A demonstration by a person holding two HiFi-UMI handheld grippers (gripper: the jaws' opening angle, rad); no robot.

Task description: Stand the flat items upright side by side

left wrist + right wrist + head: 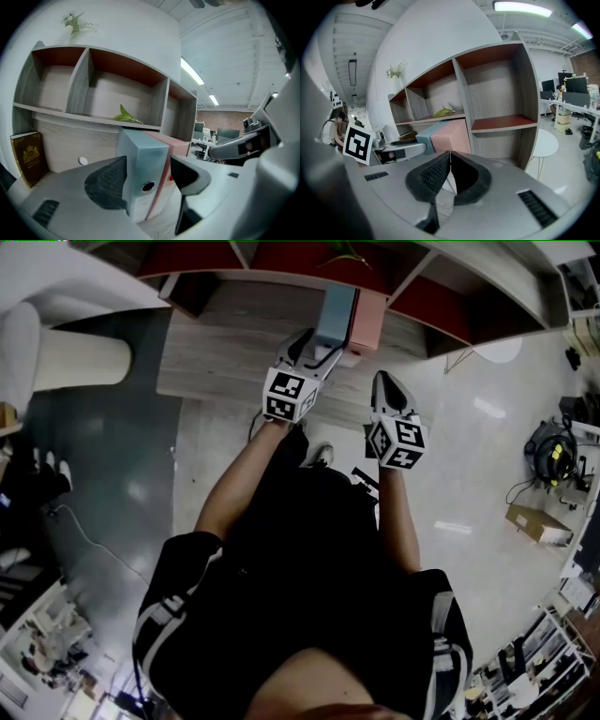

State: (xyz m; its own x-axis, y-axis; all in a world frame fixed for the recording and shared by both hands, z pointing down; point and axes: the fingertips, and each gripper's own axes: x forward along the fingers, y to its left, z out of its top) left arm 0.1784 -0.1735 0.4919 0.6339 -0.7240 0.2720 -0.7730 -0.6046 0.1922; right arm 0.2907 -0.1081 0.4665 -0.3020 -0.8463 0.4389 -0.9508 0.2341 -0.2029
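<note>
My left gripper (147,163) clamps the blue binder (140,143) by its spine, steadying it upright against the pink binder (177,146); the right gripper (450,159) is closed and empty.

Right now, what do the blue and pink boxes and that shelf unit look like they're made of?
The blue box file: probably plastic-covered board; smooth, slightly glossy faces, crisp edges, a ringed hole in its spine. The pink box file: likely the same, matte-smooth. The shelf unit: seems laminated wood board; pale printed grain, reddish-brown inside panels.
</note>
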